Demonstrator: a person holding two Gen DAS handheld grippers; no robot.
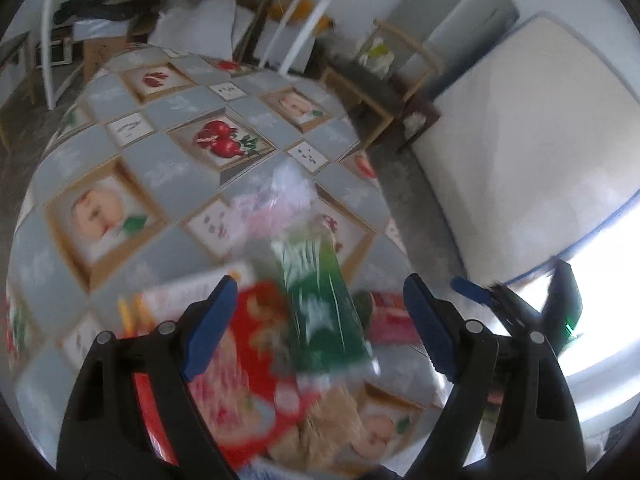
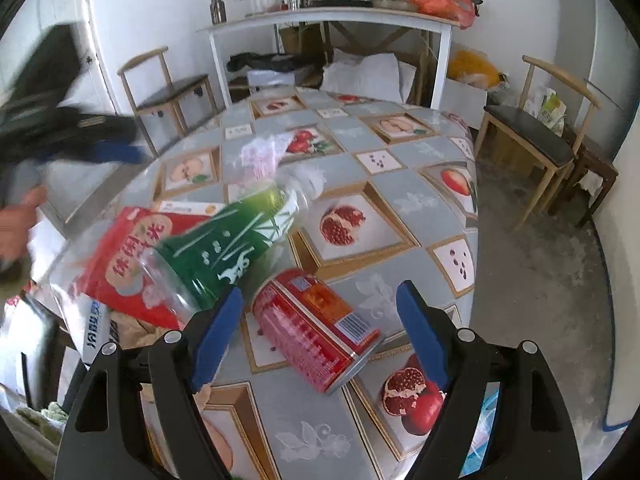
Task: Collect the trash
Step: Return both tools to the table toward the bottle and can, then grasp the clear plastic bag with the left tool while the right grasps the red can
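Right tool [image 2: 320, 336] is hovering over the near edge of the bench [image 2: 416, 196], jaws standing wide apart with nothing clamped; a red can [image 2: 316, 332] is lying on its side on the bench below the gap, not touched by the pads. Left tool [image 1: 316, 324] is also gaping wide, nothing gripped, pointing down at the pile near the bench's near edge; this view is blurring heavily. Green-labelled clear plastic bottle [image 2: 224, 248] is lying tilted, its base resting on a red snack bag [image 2: 132, 260], its neck pointing toward the bench middle. Crumpled pink-printed wrapper [image 2: 264, 156] is sitting just beyond the bottle's neck. A white carton with blue print [image 2: 96, 332] is showing at the near left corner under the bag. A person's hand [image 2: 20, 220] is showing at the left edge of the right wrist view.
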